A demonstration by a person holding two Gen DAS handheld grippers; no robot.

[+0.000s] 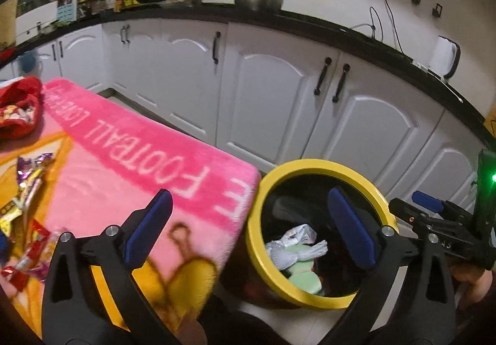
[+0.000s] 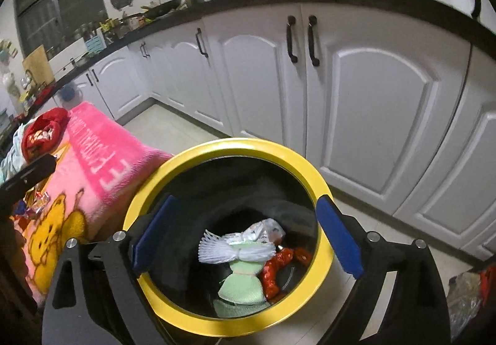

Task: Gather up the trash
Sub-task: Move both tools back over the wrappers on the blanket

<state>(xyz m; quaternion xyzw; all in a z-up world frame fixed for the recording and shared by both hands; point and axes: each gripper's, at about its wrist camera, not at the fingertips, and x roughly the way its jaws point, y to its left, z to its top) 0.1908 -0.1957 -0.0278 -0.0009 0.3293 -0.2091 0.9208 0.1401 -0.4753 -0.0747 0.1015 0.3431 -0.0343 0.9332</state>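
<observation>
Both grippers spread wide, empty: right gripper (image 2: pixel 245 236) over yellow-rimmed bin (image 2: pixel 302 165), left gripper (image 1: pixel 251 227) straddles pink tabletop (image 1: pixel 124 159) edge touching bin; wrappers (image 1: pixel 28 190) left, cabinets (image 1: pixel 272 97) behind.

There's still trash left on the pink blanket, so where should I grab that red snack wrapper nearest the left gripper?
Grip the red wrapper by its raised, crinkled edge, coming from above with the left gripper, whose fingers stand open and empty. It lies flat on the soft pink blanket among other wrappers, so a side approach would snag the pile.
</observation>
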